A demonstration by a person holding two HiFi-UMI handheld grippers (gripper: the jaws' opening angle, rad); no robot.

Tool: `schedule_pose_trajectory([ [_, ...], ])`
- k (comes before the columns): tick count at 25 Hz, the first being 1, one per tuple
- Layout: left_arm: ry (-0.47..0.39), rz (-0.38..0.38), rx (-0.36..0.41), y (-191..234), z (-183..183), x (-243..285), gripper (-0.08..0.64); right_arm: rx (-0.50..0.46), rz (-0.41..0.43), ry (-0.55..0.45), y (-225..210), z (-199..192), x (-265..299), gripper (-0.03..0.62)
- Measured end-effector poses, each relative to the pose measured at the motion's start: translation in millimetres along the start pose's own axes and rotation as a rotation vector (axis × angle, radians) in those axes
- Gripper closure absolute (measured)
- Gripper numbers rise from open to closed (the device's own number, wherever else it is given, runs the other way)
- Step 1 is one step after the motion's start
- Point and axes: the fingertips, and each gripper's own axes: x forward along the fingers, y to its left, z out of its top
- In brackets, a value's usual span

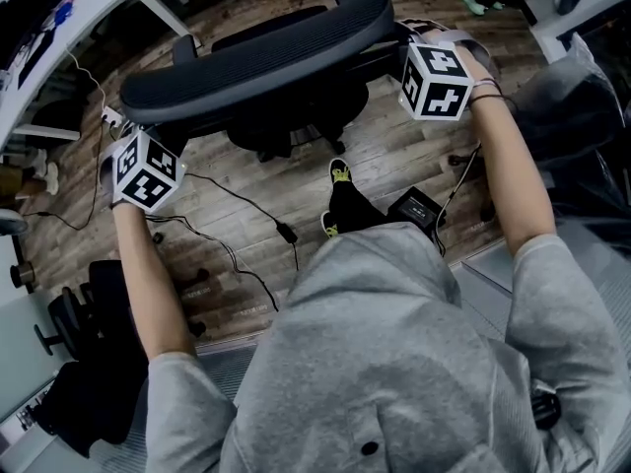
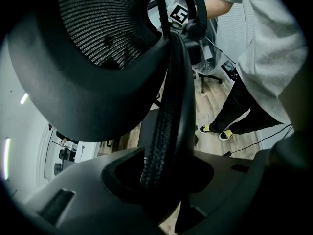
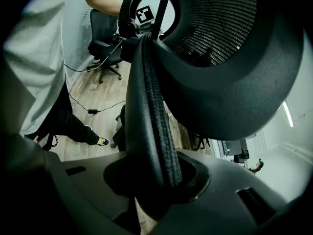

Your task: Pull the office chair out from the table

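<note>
The black office chair's curved mesh backrest [image 1: 256,62] runs across the top of the head view, with its seat [image 1: 286,116] below it. My left gripper [image 1: 138,138] holds the backrest's left end and my right gripper [image 1: 402,55] its right end; the fingertips are hidden behind the rim. In the left gripper view the padded rim [image 2: 164,131] passes between the jaws of the left gripper [image 2: 164,175], which is shut on it. The right gripper view shows the same rim [image 3: 154,126] held in the right gripper [image 3: 156,180]. A white table [image 1: 59,37] lies at the upper left.
Black cables [image 1: 237,205] and a power adapter [image 1: 414,205] lie on the wood floor by my feet [image 1: 340,172]. Another black chair [image 1: 89,313] stands at the lower left and one more [image 1: 572,97] at the right. A further office chair [image 3: 105,38] stands behind.
</note>
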Motion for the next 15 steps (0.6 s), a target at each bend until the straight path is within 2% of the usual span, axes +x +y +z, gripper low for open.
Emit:
schedule_pose_trajectory([
  [15, -0.021, 0.028, -0.003, -36.6, 6.0, -25.7, 0.388, -0.004, -0.014, -0.021, 32.9, 5.2, -27.3, 0.462],
])
